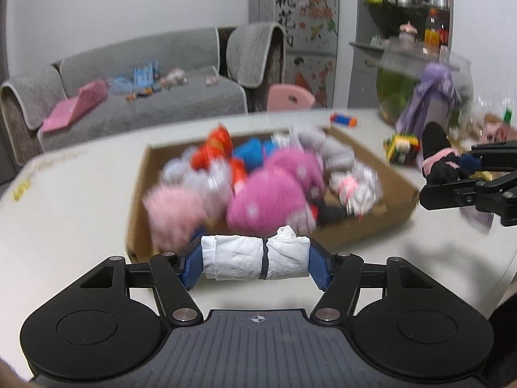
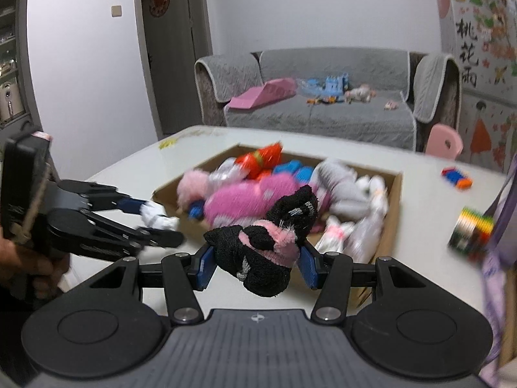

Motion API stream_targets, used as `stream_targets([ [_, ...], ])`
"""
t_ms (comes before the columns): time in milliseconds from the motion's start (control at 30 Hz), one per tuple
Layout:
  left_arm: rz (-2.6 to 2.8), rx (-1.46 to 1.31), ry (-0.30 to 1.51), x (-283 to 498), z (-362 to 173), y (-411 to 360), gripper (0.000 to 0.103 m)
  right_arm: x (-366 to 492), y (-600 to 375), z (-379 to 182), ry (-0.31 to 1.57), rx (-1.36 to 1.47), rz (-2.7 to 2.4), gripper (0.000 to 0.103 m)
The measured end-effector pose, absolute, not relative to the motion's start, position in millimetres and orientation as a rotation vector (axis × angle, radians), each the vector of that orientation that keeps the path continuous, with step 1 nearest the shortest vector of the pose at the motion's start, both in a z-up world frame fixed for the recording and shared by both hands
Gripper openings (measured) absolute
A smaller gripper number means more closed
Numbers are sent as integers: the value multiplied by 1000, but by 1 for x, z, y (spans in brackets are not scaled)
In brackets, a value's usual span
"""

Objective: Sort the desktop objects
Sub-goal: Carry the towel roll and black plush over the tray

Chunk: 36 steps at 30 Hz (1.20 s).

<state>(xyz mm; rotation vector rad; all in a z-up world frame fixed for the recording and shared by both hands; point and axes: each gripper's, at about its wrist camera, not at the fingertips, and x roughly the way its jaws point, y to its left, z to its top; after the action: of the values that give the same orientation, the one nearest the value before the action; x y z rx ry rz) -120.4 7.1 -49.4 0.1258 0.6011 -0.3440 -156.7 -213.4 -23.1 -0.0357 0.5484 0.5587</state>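
Note:
My left gripper is shut on a white rolled bundle with a dark band around its middle, held just in front of the near wall of a cardboard box. The box holds several rolled socks, pink, grey, white, red and blue. My right gripper is shut on a black and pink sock bundle, held near the box's front right side. In the left wrist view the right gripper shows at the right with the black sock. In the right wrist view the left gripper shows at the left.
The box sits on a white table. A multicoloured cube and a small blue and orange toy lie on the table to the right. A purple bag and a glass fish bowl stand at the far right. A grey sofa is behind.

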Motion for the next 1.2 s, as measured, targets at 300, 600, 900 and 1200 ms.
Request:
stream_targets([
  [300,-345,138,527,-82,7,13,70,-116,-225,15,509,-59,556,49],
  [600,-394,149,537,-32,21,-17,70,-62,-219,27,521,-85,545,49],
  [900,-435,162,575,4,9,-37,70,-27,-222,11,577,-105,536,49],
  [1200,-460,169,623,21,-13,-38,70,-8,-228,-5,637,-72,552,49],
])
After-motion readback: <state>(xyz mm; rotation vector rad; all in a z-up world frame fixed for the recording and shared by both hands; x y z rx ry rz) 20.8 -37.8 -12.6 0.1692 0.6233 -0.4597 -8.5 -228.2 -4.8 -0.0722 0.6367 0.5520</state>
